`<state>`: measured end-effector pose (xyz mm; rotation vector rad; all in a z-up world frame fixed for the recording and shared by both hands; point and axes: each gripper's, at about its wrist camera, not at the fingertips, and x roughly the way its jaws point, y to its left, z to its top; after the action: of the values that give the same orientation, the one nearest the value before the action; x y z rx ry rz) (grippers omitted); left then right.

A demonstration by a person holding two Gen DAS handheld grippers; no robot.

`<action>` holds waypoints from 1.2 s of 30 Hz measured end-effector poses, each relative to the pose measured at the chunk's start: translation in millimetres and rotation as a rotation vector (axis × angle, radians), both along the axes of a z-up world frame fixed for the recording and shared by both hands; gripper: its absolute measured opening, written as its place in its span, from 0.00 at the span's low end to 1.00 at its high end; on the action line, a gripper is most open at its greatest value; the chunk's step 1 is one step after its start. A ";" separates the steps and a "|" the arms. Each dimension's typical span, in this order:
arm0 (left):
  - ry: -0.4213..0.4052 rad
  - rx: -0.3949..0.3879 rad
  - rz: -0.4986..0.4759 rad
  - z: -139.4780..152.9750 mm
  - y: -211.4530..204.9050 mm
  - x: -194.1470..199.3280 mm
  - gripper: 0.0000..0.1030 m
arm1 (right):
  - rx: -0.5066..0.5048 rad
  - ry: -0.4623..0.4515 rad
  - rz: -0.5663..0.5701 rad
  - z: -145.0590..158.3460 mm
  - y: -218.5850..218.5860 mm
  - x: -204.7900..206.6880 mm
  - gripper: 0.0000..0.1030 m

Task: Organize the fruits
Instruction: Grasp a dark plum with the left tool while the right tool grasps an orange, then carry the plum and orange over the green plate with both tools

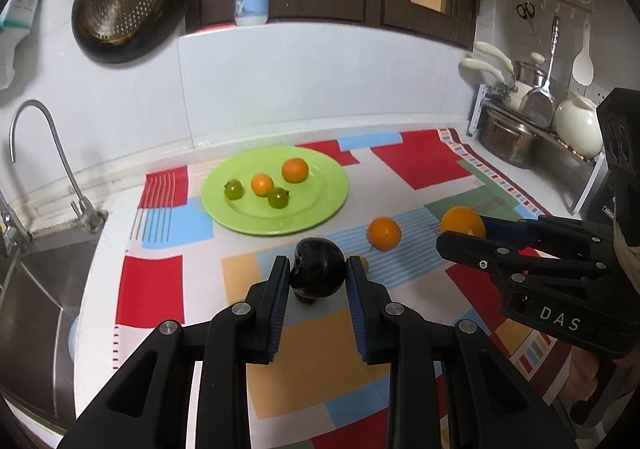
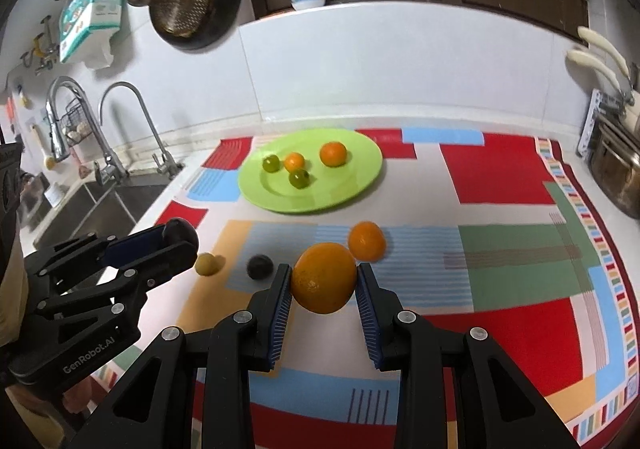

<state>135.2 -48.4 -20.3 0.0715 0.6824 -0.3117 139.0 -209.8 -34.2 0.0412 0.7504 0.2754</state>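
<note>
Here, a patchwork cloth [image 2: 500, 177] covers the counter, and the green plate [image 1: 320, 205] on it serves as landmark. On the plate lie two oranges [image 1: 295, 170] and two small green fruits [image 1: 233, 189]. In front of the plate, the right gripper [image 2: 323, 281] pinches a large orange [image 2: 323, 277] between its blue pads, and the left gripper [image 1: 318, 277] pinches a dark plum [image 1: 316, 269], both seemingly lifted off the cloth. A smaller orange [image 2: 366, 241] rests nearer the plate. Left of these, a second dark fruit [image 2: 260, 267] and a small yellow fruit [image 2: 207, 263] lie apart.
</note>
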 end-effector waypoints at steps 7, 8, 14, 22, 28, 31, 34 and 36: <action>-0.038 0.005 -0.001 13.5 5.6 4.6 0.28 | 0.009 -0.041 0.025 16.4 9.6 6.5 0.32; -0.043 0.004 0.000 15.4 6.8 6.0 0.28 | 0.009 -0.047 0.029 18.8 11.1 8.5 0.32; -0.058 -0.004 -0.005 25.0 11.5 19.3 0.28 | 0.029 -0.067 0.049 28.6 19.4 23.2 0.32; -0.086 -0.002 -0.001 38.5 15.7 42.9 0.28 | 0.040 -0.082 0.085 40.6 30.9 51.2 0.32; -0.102 0.009 0.005 47.5 20.1 64.1 0.28 | 0.049 -0.084 0.109 47.1 37.5 73.9 0.32; -0.108 0.025 0.005 49.5 21.6 75.4 0.28 | 0.047 -0.083 0.117 49.4 40.7 85.5 0.32; -0.100 0.021 0.003 50.3 24.3 86.8 0.28 | 0.043 -0.082 0.125 52.3 44.2 97.7 0.32; -0.095 0.016 0.001 50.2 26.2 93.7 0.28 | 0.042 -0.083 0.134 54.5 46.5 106.9 0.32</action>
<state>229.0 -22.2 29.9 0.1006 0.5907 -0.3002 245.9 -163.3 20.2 0.0190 0.6659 0.4186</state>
